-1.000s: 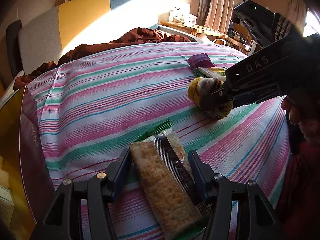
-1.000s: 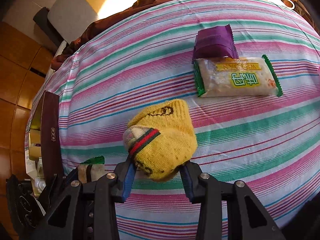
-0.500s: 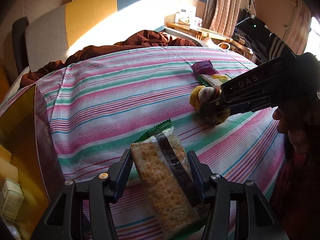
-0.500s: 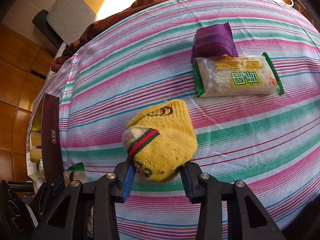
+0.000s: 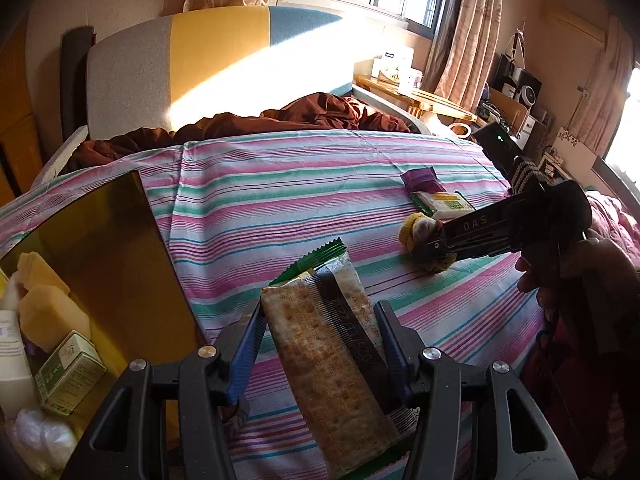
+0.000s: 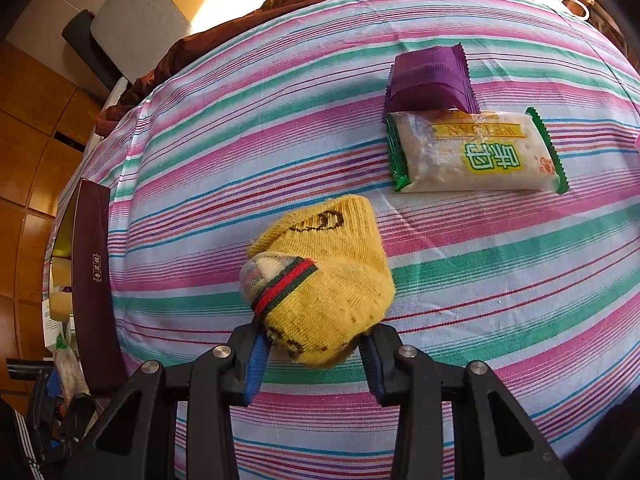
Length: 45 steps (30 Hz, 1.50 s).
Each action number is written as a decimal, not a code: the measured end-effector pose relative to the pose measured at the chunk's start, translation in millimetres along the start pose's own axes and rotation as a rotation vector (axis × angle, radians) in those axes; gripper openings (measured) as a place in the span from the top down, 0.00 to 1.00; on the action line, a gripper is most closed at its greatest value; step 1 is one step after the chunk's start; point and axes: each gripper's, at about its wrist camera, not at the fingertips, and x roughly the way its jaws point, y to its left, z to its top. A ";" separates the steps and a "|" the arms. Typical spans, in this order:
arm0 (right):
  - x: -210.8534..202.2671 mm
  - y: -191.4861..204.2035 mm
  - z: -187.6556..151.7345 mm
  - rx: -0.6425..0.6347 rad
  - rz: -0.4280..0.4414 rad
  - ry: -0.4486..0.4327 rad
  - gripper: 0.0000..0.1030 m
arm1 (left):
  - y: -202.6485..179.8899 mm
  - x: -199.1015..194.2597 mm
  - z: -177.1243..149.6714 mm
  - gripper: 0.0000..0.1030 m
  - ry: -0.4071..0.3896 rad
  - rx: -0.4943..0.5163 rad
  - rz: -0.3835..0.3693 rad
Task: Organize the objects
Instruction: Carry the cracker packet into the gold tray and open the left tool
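Nearest us, our left gripper point(image 5: 320, 344) pinches the light, brittle cracker packet point(image 5: 324, 344) across its width above the striped bedspread point(image 5: 248, 208), while farther off our right gripper point(image 6: 314, 354) squeezes the soft, yielding yellow sock point(image 6: 324, 280) lying on it.

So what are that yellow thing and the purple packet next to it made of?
The yellow sock looks knitted, soft and matte: ribbed stitches show. The purple packet looks like plastic or foil film, faintly glossy, with crimped zigzag ends; which one is unclear.
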 end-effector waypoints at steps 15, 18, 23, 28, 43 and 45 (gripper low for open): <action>3.6 7.2 -1.3 -0.045 -0.049 0.008 0.59 | 134.7 -71.3 -3.2 0.48 -0.116 -0.309 0.196; 3.7 10.5 -2.1 -0.065 -0.068 0.010 0.58 | 161.2 -81.6 -8.1 0.48 -0.127 -0.366 0.244; 3.5 12.5 -2.4 -0.076 -0.081 0.009 0.59 | 181.4 -89.9 -10.7 0.53 -0.150 -0.380 0.296; 2.6 11.6 -2.4 -0.074 -0.080 0.007 0.59 | 190.2 -91.5 -13.6 0.53 -0.156 -0.390 0.303; 2.7 14.5 -3.1 -0.089 -0.097 0.004 0.58 | 171.1 -85.4 -38.2 0.53 -0.030 -0.339 0.173; 2.7 14.4 -3.0 -0.089 -0.097 0.004 0.58 | 170.8 -81.8 -40.8 0.53 -0.025 -0.342 0.171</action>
